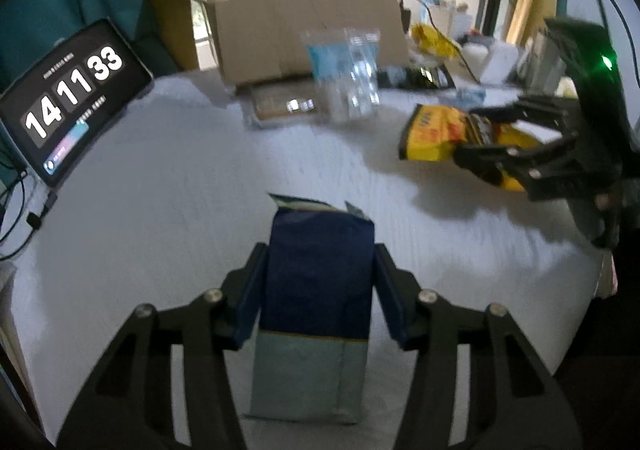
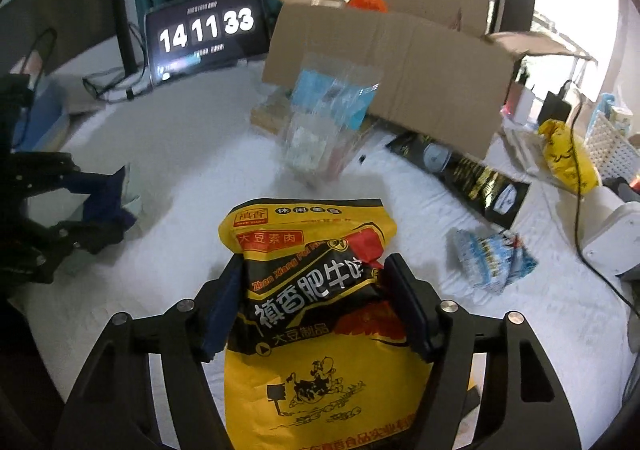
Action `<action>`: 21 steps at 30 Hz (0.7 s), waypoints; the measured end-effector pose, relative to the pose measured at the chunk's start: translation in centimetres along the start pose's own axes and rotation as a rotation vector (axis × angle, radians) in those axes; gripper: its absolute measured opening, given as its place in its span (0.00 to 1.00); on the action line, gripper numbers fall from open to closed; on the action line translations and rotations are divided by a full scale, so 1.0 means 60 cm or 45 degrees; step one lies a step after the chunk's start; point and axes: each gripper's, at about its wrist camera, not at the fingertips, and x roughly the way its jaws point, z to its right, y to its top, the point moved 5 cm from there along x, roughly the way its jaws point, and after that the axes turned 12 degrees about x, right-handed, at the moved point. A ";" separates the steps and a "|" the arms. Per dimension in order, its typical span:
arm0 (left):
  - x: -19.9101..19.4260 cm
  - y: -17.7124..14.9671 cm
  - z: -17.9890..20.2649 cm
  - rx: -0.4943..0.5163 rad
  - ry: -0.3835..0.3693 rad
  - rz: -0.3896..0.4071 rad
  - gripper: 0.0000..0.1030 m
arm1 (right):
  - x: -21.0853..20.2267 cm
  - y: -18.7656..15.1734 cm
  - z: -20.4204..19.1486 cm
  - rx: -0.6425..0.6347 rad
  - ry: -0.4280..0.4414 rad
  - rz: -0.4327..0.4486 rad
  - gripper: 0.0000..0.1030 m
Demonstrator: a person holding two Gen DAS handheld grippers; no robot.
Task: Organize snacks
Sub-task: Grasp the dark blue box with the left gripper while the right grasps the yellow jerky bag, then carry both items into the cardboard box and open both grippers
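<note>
The left hand-held gripper [image 1: 320, 282] pinches the blue packet [image 1: 320, 274] by its sides, and the right hand-held gripper [image 2: 316, 302] pinches the yellow bag [image 2: 316, 290] (probably both for the cardboard box [image 2: 400, 70] ahead).

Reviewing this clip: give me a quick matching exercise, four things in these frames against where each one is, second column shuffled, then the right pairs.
Things:
1. dark blue packet
2. yellow snack bag
3. cardboard box
4. tablet clock

Places:
A. at the table's far side, flaps open
B. between the right gripper's fingers
C. propped at the table's edge, showing 14 11 33
D. between the left gripper's fingers

Pairs: 1-D, 2-B, 3-A, 4-C
</note>
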 end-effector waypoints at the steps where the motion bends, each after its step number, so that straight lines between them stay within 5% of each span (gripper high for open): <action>1: -0.004 0.008 -0.003 -0.014 0.005 0.022 0.51 | -0.007 0.004 0.002 0.008 0.003 0.015 0.70; 21: -0.040 0.153 -0.002 -0.073 0.004 0.312 0.49 | -0.124 0.107 0.061 0.147 0.028 0.316 0.70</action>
